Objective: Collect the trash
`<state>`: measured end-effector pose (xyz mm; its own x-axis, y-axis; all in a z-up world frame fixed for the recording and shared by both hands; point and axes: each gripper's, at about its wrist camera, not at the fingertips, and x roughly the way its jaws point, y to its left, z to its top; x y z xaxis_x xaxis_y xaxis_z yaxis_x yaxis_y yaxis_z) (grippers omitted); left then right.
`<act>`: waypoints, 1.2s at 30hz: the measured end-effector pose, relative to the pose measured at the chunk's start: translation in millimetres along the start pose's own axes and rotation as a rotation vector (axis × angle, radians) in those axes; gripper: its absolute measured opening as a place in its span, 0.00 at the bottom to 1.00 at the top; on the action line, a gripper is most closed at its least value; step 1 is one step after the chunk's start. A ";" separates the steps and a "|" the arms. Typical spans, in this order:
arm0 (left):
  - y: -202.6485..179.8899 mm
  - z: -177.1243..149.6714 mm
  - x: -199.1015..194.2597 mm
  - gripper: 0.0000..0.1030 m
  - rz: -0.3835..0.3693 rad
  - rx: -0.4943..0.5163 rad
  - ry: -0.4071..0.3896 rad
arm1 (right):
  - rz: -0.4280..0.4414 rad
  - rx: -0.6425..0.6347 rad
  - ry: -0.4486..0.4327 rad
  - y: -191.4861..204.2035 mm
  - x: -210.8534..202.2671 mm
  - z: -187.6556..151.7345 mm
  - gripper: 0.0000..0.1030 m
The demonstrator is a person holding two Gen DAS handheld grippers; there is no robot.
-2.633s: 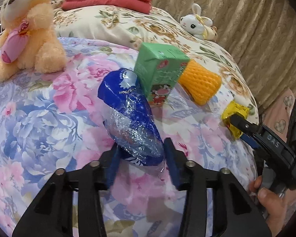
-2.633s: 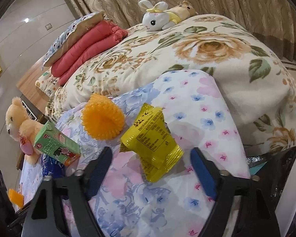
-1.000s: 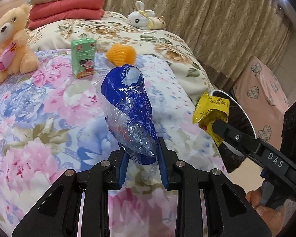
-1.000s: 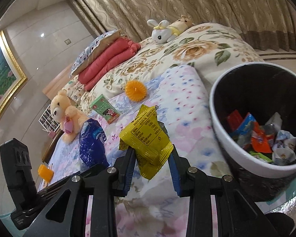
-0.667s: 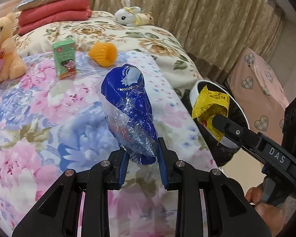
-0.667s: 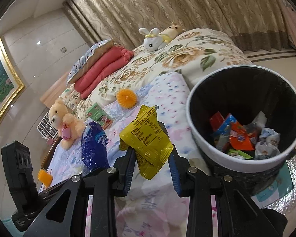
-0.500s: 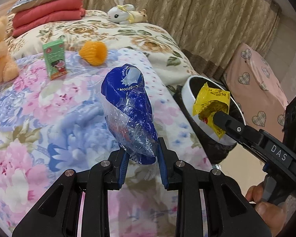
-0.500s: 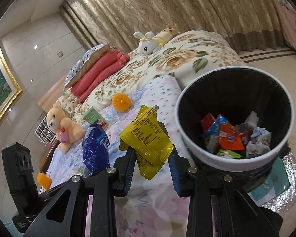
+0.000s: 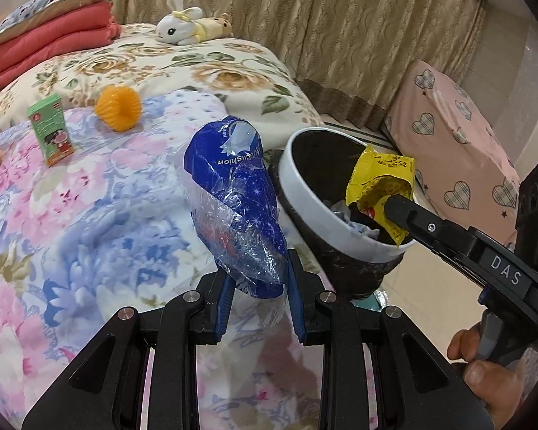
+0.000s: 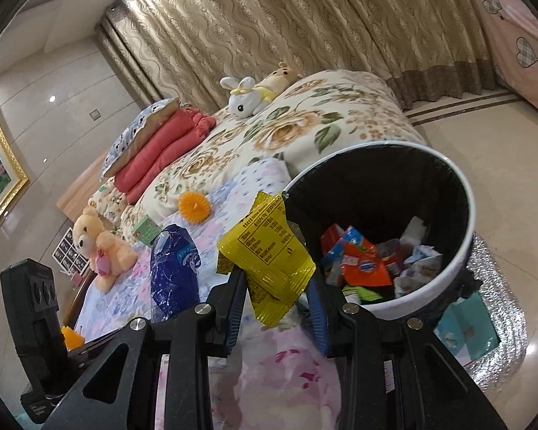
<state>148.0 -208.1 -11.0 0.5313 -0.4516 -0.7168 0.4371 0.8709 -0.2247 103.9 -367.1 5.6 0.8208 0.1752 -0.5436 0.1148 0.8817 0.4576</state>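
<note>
My left gripper (image 9: 258,286) is shut on a blue and clear plastic wrapper (image 9: 233,200), held above the bed's edge just left of the bin. It also shows in the right wrist view (image 10: 175,268). My right gripper (image 10: 274,301) is shut on a yellow snack packet (image 10: 265,251), which hangs over the near rim of the white bin (image 10: 462,251). In the left wrist view the yellow packet (image 9: 380,182) sits over the bin's opening (image 9: 305,193). The bin holds several wrappers (image 10: 366,261).
A green juice carton (image 9: 50,132) and an orange foam net (image 9: 120,107) lie on the floral bed cover (image 9: 71,215). A teddy bear (image 10: 97,247), a rabbit plush (image 9: 183,25) and red pillows (image 9: 50,46) sit farther back. A pink heart-patterned seat (image 9: 455,136) stands beyond the bin.
Both grippers closed on their wrappers, lifted them off the bed and carried them to the bin. The yellow packet has gone from beside the bin to over its opening.
</note>
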 end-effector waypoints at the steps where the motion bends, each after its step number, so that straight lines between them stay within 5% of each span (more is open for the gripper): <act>1: -1.1 0.6 0.5 0.25 -0.002 0.001 0.001 | -0.002 0.001 -0.003 -1.7 -1.6 1.0 0.33; 36: -51.1 24.5 28.4 0.25 -0.053 0.094 0.033 | -0.086 0.052 -0.041 -51.2 -17.3 17.5 0.33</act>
<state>158.5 -270.2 -3.7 0.4827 -0.4884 -0.7270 0.5309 0.8233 -0.2006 93.7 -422.9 3.8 0.8286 0.0808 -0.5540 0.2141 0.8686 0.4469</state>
